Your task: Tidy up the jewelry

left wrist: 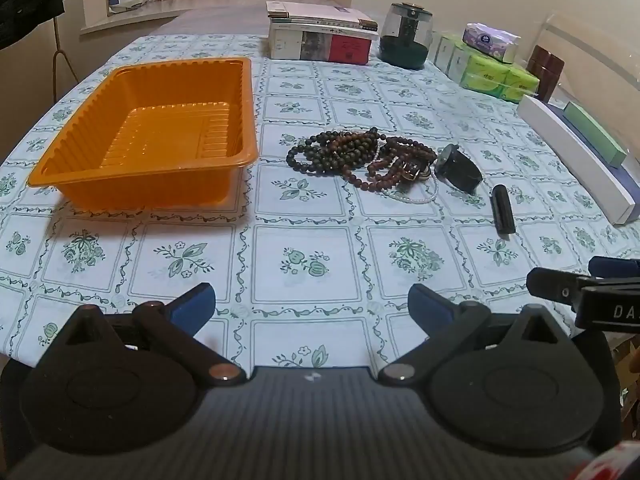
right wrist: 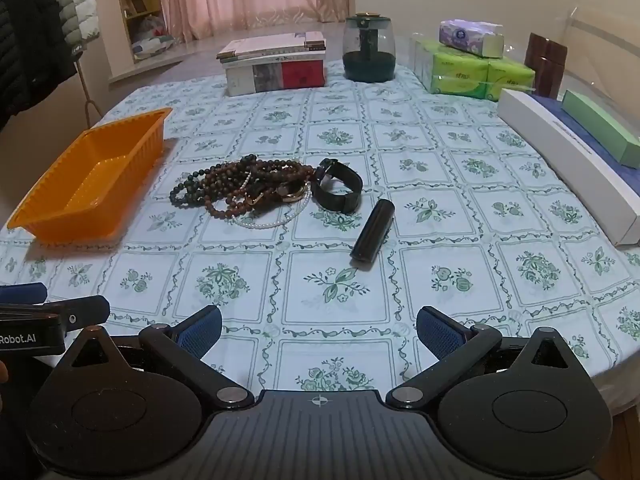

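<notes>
A tangled pile of brown and dark bead bracelets point(left wrist: 352, 154) point(right wrist: 240, 186) lies mid-table, with a white pearl string point(left wrist: 416, 198) point(right wrist: 276, 220) and gold rings at its near edge. A black watch point(left wrist: 458, 170) point(right wrist: 338, 188) sits to its right, and a black cylinder point(left wrist: 503, 209) point(right wrist: 373, 230) lies nearer. An empty orange tray point(left wrist: 248, 92) point(right wrist: 36, 220) stands to the left of the pile. My left gripper point(left wrist: 312, 300) is open and empty, well short of the pile. My right gripper point(right wrist: 319, 330) is open and empty, short of the cylinder.
The table wears a floral cloth point(left wrist: 304, 240) point(right wrist: 440, 184). At the back stand stacked books point(left wrist: 320, 36) point(right wrist: 276, 62), a green glass jar point(left wrist: 406, 36) point(right wrist: 370, 48) and tissue packs point(left wrist: 492, 68) point(right wrist: 472, 68). Long white and green boxes point(left wrist: 576, 160) point(right wrist: 568, 160) lie along the right edge.
</notes>
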Motion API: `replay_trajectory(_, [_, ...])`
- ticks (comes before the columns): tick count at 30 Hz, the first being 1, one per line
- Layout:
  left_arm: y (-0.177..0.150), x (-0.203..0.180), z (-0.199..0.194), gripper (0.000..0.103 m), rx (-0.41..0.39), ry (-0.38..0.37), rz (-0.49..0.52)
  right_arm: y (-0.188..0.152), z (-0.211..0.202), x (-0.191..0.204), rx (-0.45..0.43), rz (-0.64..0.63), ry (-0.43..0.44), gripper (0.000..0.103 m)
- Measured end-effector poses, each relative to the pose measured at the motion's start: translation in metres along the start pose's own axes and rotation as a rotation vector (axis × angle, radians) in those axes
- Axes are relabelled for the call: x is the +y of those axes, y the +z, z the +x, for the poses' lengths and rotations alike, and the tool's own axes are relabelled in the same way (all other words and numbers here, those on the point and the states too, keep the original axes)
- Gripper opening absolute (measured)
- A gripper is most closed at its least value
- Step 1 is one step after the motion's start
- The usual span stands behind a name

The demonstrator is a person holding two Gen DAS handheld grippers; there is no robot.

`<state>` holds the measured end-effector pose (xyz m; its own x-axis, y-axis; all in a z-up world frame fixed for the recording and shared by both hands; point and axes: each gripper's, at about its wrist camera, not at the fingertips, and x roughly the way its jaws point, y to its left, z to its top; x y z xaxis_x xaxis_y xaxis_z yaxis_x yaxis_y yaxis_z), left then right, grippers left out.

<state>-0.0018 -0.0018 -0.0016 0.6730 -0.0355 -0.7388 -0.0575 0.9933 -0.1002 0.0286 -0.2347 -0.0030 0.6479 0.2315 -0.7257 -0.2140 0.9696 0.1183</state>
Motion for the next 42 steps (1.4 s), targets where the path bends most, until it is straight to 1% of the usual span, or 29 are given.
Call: replay_trajectory(42, [-0.0022, -0.001, 0.001, 0.102, 0.007, -0.005, -0.001, -0.001, 0.0038, -0.0001, 0.007, 0.001, 0.002, 0.103])
